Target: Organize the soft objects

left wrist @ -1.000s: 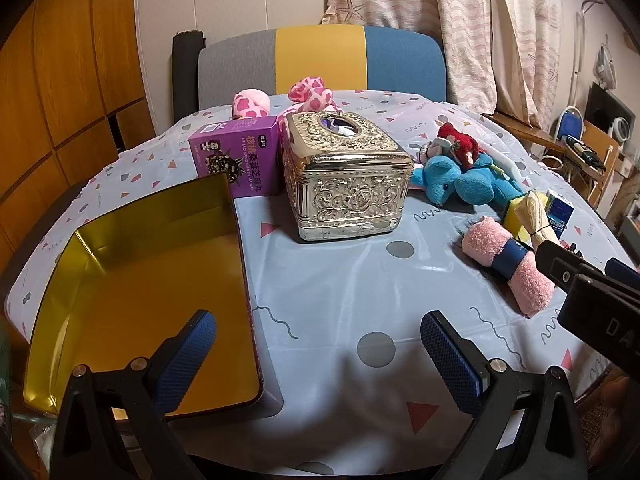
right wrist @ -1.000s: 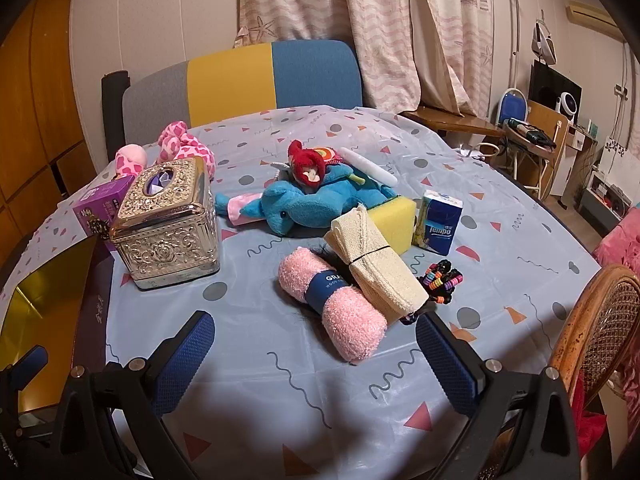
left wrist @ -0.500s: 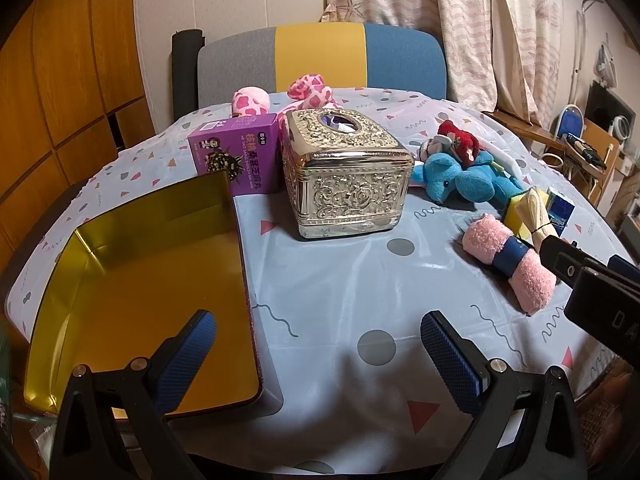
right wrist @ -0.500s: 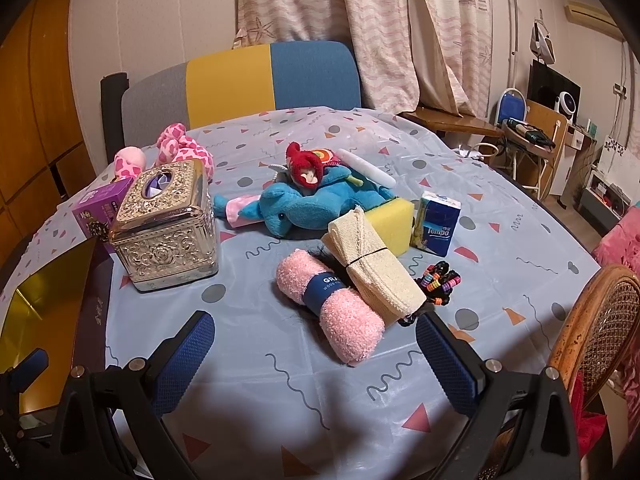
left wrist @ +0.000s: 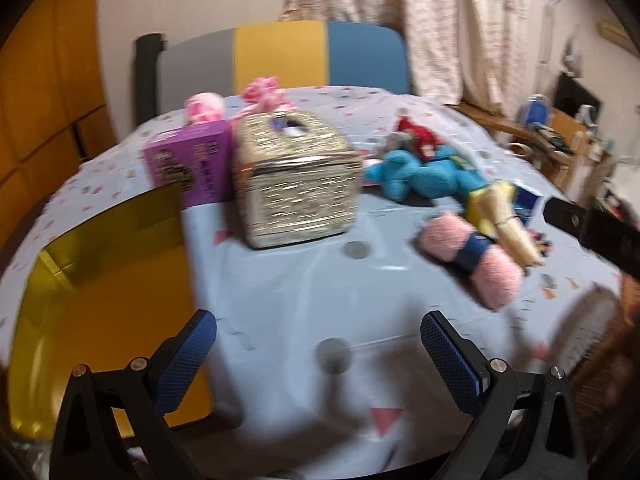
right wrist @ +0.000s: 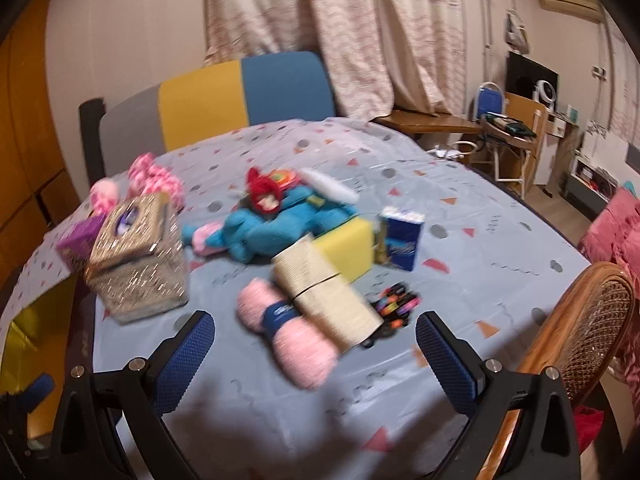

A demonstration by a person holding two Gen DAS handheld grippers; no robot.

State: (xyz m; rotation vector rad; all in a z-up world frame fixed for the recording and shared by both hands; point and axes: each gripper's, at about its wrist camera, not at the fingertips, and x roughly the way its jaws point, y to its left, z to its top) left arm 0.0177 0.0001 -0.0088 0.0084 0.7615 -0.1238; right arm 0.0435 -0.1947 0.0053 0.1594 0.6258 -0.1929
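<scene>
Hovering, right gripper (right wrist: pixel 314 346) gapes above fuzzy pink towel roll (right wrist: pixel 286 330)

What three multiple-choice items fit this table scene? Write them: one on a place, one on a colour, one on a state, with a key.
1. Where does the rolled pink towel with the dark blue band lie?
A. in the gold tray
B. on the tablecloth beside the rolled beige cloth
C. on the chair

2. What colour is the plush dolphin?
A. blue
B. green
C. white

3. How are the right gripper and left gripper?
A. both shut on towels
B. one open, one shut
C. both open, holding nothing

Key: 1 B, the towel and cloth lie side by side on the cloth-covered table; 2 A, its body is bright blue; 3 C, each pair of fingers stands wide apart over bare tablecloth.
</scene>
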